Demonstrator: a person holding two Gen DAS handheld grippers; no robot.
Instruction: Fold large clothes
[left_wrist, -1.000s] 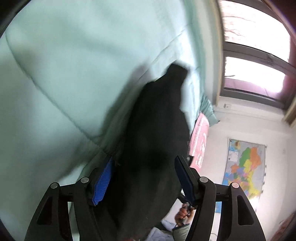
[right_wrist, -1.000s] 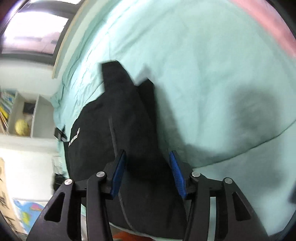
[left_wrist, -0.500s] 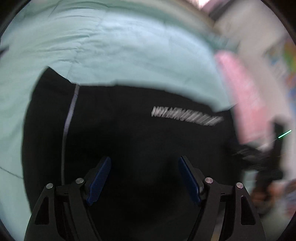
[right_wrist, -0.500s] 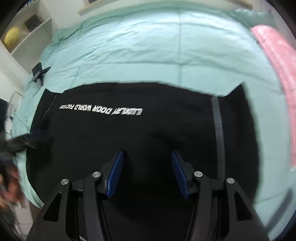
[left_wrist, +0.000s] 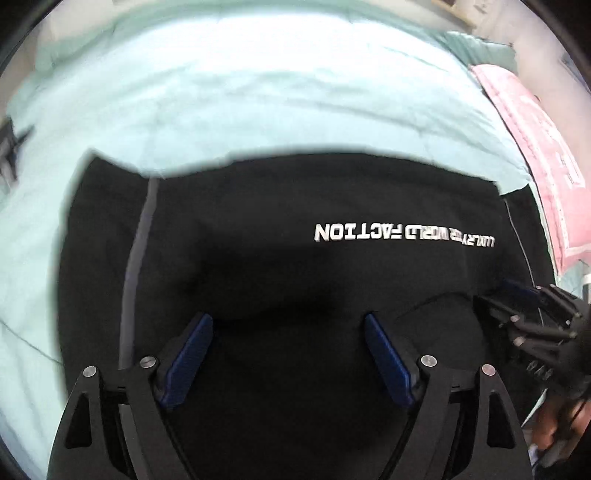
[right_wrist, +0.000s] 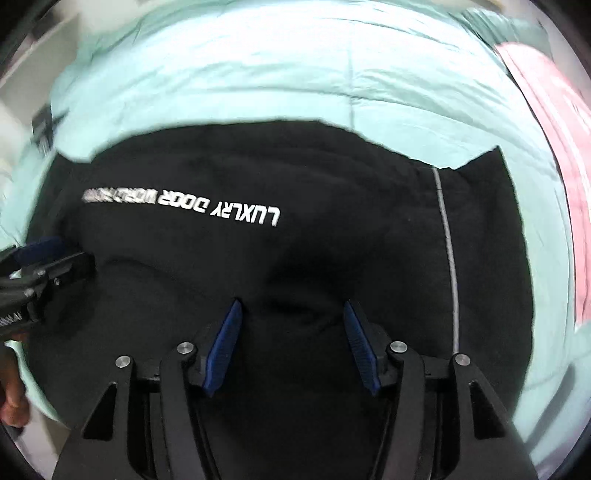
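Note:
A large black garment with white lettering and a thin grey side stripe lies spread flat on a mint-green bed. It fills the lower half of the right wrist view too. My left gripper is open, its blue pads apart just above the garment's near part. My right gripper is also open over the garment's near part. Each gripper shows at the edge of the other's view: the right one in the left wrist view, the left one in the right wrist view.
A pink cloth lies along the right side of the bed, also in the right wrist view. A small dark object sits at the bed's left edge. The person's hand shows at lower left.
A second ago the garment hung bunched between the fingers of both grippers. It now lies spread flat on the bed, and both grippers hover open over its near part.

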